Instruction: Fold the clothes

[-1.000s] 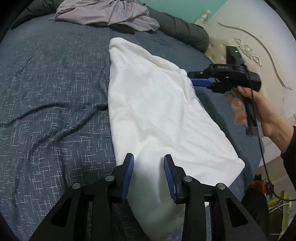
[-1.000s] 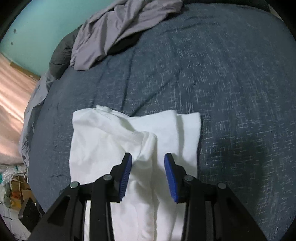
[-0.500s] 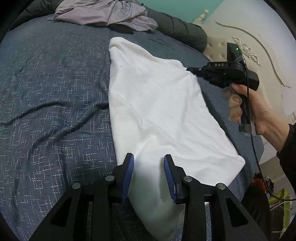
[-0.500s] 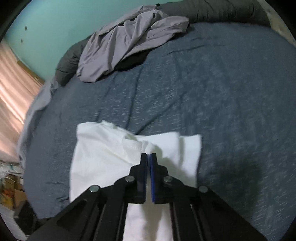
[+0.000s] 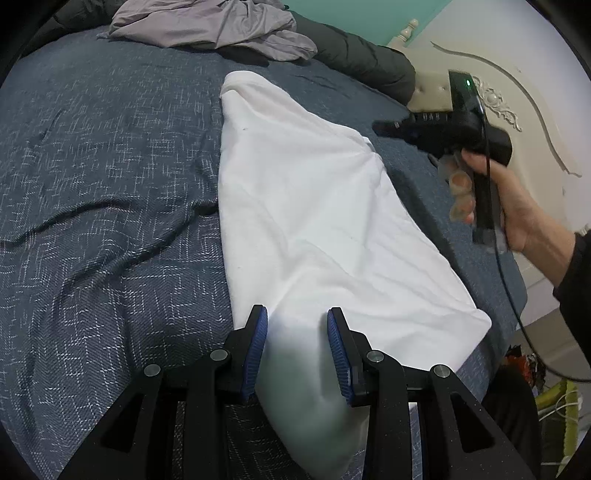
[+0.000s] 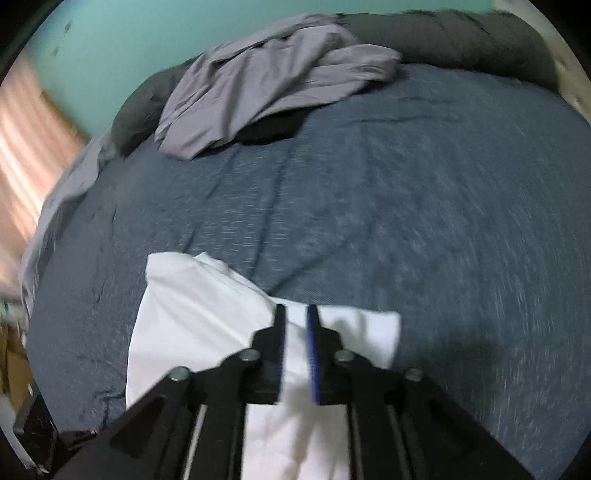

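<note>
The bed (image 5: 110, 184) carries a blue woven cover, wrinkled on the left in the left wrist view. The white cloth (image 5: 314, 229) lies on the right half of the bed, its long axis running away from the left tool (image 5: 295, 350). Its right corner (image 5: 480, 321) reaches the bed's right edge; its near end hangs toward the near edge. To the left of the cloth the cover is bare right across. A grey garment (image 5: 221, 26) lies crumpled at the far end, well apart from the cloth, against a dark bolster (image 5: 362, 62).

Left tool: pads apart, straddling the near part of the cloth, not closed on it.

Right tool (image 6: 295, 350): pads a narrow gap apart over the cloth's far edge; no fabric shows clamped between them. The right wrist view is blurred. In the left wrist view it is held by a hand (image 5: 517, 206) above the bed's right side, just beside the cloth.

Cloth: folded flat, smooth, with faint creases and a small pucker (image 5: 373, 155) at the right edge.
</note>
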Motion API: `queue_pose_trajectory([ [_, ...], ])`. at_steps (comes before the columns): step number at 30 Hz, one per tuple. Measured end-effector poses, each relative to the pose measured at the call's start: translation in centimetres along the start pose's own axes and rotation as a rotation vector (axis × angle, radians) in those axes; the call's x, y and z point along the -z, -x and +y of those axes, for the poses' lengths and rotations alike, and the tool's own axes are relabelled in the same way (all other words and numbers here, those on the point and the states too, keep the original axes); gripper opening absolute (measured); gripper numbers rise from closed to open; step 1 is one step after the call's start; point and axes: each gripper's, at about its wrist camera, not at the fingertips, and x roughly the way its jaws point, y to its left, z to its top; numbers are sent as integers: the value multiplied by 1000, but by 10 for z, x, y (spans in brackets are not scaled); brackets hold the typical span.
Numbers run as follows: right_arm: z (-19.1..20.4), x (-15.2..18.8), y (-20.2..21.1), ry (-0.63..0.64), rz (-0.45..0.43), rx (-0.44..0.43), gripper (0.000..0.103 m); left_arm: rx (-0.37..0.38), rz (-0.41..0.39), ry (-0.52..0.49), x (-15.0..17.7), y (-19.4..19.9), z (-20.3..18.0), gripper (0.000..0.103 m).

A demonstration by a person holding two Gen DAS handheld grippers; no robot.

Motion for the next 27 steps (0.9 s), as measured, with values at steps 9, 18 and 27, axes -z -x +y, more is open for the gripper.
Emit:
queue_pose_trajectory([
  [9, 22, -21, -49, 133, 141, 10, 32, 8, 4, -1, 1, 4, 5, 37],
  [18, 25, -23, -54, 159, 114, -11, 1, 14, 6, 0, 1, 8, 4, 37],
  [27, 17, -28, -57, 101, 70, 74, 1, 12, 7, 0, 4, 11, 5, 37],
])
